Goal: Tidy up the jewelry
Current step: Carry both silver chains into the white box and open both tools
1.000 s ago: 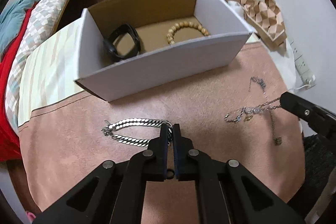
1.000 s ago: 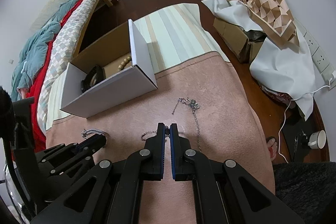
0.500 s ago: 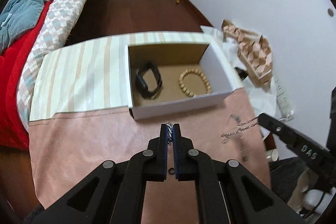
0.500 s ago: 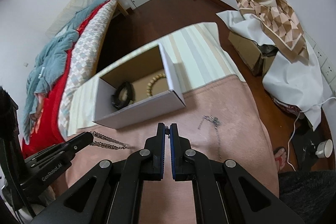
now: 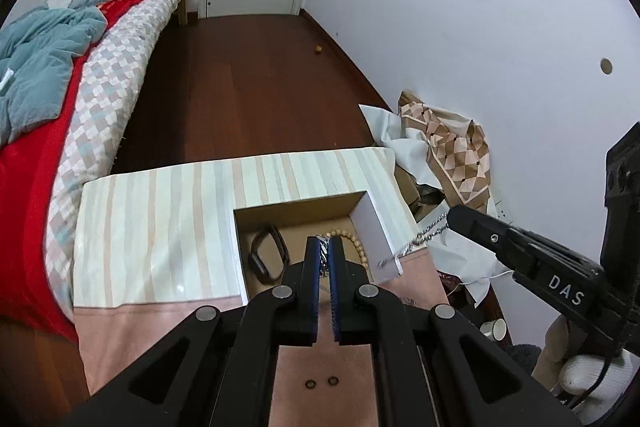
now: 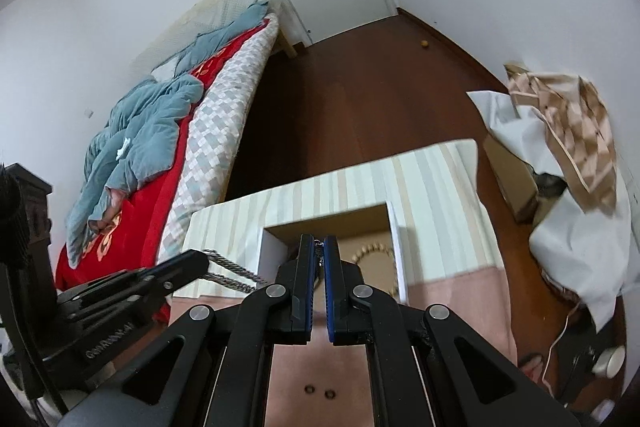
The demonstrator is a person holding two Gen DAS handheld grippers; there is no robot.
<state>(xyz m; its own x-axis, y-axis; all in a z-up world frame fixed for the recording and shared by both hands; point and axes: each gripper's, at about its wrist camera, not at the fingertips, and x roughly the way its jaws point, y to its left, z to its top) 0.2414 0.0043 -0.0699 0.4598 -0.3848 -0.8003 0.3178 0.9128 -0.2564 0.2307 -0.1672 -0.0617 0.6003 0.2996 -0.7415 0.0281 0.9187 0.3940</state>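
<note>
Left view: my left gripper (image 5: 325, 247) is pinching a chain (image 5: 322, 240) over the box (image 5: 374, 227) on the pink cloth (image 5: 132, 331), beside a bed (image 5: 48, 147). Right view: my right gripper (image 6: 319, 251) is clamping a thin necklace (image 6: 319, 254). Both are hanging higher than 1 second ago, chains off the cloth.

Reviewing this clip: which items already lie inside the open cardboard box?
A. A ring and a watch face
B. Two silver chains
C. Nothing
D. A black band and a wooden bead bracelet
D: the left wrist view shows the black band and the wooden bead bracelet on the floor of the cardboard box.
</note>
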